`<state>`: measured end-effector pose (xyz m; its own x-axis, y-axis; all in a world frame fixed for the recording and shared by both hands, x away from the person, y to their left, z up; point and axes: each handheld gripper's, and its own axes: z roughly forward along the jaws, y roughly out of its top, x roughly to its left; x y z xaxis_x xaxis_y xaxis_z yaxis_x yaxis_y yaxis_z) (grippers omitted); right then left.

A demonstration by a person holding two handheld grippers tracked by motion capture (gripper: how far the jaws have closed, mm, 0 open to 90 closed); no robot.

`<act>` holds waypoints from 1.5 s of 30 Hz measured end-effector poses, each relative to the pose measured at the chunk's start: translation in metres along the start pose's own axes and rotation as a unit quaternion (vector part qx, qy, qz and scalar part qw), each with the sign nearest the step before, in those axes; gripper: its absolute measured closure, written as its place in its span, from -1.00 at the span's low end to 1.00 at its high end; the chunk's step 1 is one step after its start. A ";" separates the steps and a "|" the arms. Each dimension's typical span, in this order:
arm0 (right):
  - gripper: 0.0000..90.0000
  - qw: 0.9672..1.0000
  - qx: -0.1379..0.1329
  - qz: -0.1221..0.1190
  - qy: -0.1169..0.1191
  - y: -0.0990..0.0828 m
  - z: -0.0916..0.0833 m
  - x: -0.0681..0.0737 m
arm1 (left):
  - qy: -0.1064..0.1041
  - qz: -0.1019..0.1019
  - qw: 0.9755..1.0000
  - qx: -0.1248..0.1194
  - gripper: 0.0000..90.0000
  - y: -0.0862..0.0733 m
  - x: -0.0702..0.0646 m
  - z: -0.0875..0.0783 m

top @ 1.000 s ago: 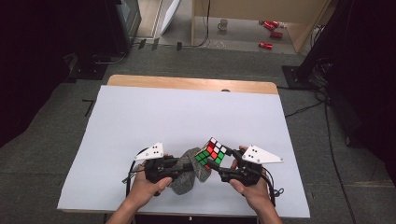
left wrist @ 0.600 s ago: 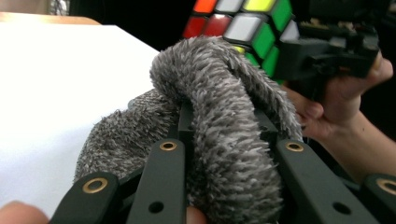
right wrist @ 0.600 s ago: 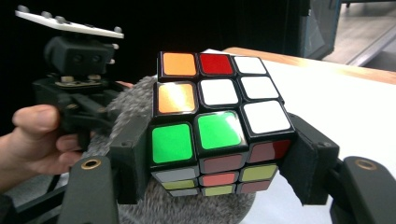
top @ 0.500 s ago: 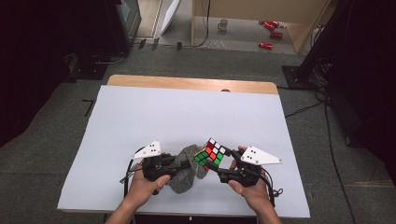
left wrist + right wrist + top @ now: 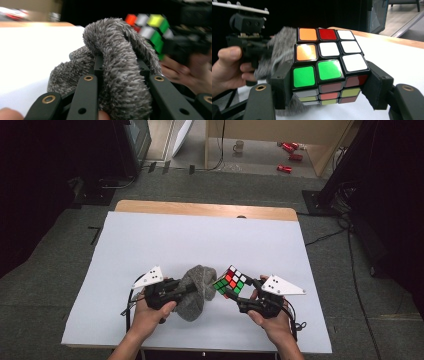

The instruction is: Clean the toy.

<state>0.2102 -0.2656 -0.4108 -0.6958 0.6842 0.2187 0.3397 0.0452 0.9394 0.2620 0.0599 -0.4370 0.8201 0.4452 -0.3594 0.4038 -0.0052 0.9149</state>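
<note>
1. Holding tight, the right hand-held gripper (image 5: 231,289) has its two jaws pressed on the sides of the puzzle cube (image 5: 329,65), so the cube sits up off the counter (image 5: 200,235).
2. The left hand-held gripper (image 5: 187,287) is closed on a fold of the grey fuzzy cloth (image 5: 117,62). The cloth bulges up between its jaws and over their tips.
3. The cloth hangs just beside the cube, on the side toward the left hand-held gripper. In the right gripper view its fuzz shows right behind the cube, but I cannot tell if they touch.
4. I think the step now is wiping the cube with the cloth. The next move needs the cloth pushed against a cube face and rubbed across it, while the right hand-held gripper keeps the cube from slipping.
5. The cube has shiny squares: orange, red, white and green on the near faces, with red and yellow lower down. The colours are all mixed up.
6. The cloth looks soft and floppy, with short grey hairs sticking out.
</note>
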 end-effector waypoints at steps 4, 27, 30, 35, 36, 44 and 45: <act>-0.23 1.000 0.002 -0.002 -0.003 0.000 0.001 0.000 | 0.059 0.002 0.998 -0.032 0.59 0.009 0.011 -0.015; -0.23 0.999 0.010 -0.003 -0.031 -0.003 0.002 -0.006 | 0.305 0.006 0.952 0.026 0.21 0.001 0.069 -0.044; -0.23 0.999 0.010 -0.001 -0.033 -0.004 0.002 -0.007 | 0.293 0.001 0.956 0.036 0.23 -0.001 0.070 -0.041; -0.23 0.999 0.011 -0.002 -0.038 -0.004 0.001 -0.009 | 0.307 -0.011 0.951 0.042 0.01 -0.002 0.074 -0.041; -0.23 0.999 0.011 0.000 -0.039 -0.004 0.001 -0.009 | 0.310 -0.016 0.950 0.043 -0.13 -0.001 0.074 -0.042; -0.23 0.998 0.011 0.005 -0.056 -0.004 0.001 -0.012 | 0.331 -0.021 0.941 0.068 -1.00 0.011 0.065 -0.042; -0.23 0.998 0.014 0.005 -0.061 -0.005 0.001 -0.013 | 0.330 -0.021 0.942 0.064 -1.00 0.012 0.065 -0.045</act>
<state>0.2182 -0.2735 -0.4185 -0.6105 0.7684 0.1920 0.3643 0.0571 0.9295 0.3020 0.1288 -0.4408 0.3883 0.9068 -0.1642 0.5108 -0.0635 0.8573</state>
